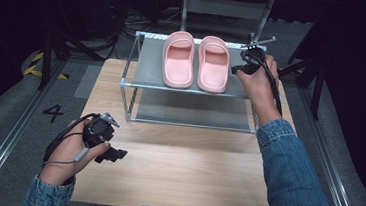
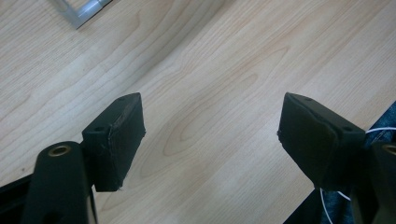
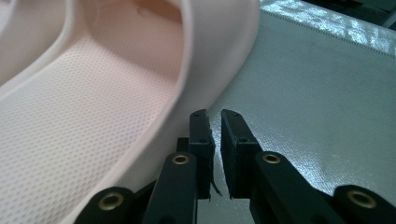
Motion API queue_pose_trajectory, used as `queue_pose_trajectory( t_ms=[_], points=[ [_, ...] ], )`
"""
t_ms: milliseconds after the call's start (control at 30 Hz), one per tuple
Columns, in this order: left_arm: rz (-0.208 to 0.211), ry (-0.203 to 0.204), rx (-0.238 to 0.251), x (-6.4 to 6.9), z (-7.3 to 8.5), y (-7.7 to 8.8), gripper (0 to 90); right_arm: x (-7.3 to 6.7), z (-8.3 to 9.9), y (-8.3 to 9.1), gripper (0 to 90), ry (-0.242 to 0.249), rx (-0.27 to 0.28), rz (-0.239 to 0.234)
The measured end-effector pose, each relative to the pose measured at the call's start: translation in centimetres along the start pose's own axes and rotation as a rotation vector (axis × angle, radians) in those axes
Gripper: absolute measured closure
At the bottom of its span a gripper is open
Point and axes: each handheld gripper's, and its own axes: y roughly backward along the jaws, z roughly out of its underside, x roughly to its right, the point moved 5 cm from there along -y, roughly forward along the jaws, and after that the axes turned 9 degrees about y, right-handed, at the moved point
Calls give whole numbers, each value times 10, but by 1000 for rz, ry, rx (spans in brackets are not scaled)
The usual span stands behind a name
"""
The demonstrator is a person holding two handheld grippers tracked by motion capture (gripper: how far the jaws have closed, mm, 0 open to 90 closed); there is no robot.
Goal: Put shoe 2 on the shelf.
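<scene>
Two pink slippers, one (image 1: 178,60) beside the other (image 1: 213,64), lie side by side on the top shelf of a metal rack (image 1: 149,62). My right gripper (image 1: 237,67) is at the right edge of the right-hand slipper. In the right gripper view its jaws (image 3: 216,116) stand almost together with a narrow slit and nothing between them, just beside the slipper's outer rim (image 3: 219,56) on the grey shelf (image 3: 317,93). My left gripper (image 1: 116,155) hovers over the wooden table at the front left. Its jaws (image 2: 212,135) are wide open and hold nothing.
The rack stands at the back of the wooden table (image 1: 175,167) and has a lower shelf (image 1: 190,114). A corner of the rack's frame (image 2: 84,9) shows in the left gripper view. Dark stands and cables surround the table.
</scene>
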Motion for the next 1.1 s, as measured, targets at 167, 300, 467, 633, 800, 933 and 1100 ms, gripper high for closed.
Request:
queue_pose_trajectory(
  t_ms=[167, 300, 467, 633, 800, 933, 1100],
  points=[
    [-5, 17, -1, -1, 5, 1, 235, -2, -4, -6, 843, -23, 21, -18],
    [-8, 22, 4, -2, 8, 4, 235, -1, -5, -12, 869, -32, 31, 8],
    [-8, 24, 3, -2, 9, 4, 235, -8, -11, -18, 872, -27, 66, -31],
    [-3, 20, 6, -2, 8, 4, 235, -8, -12, -20, 839, -4, 69, -9],
    [0, 13, 2, -2, 4, 2, 235, -8, -12, -5, 797, -17, 131, -39],
    [3, 3, 3, -1, 1, 1, 235, -13, -9, 13, 750, -7, 151, -77],
    [6, -3, 0, -1, -2, 0, 235, -14, -2, 31, 710, 6, 173, -106]
  ],
)
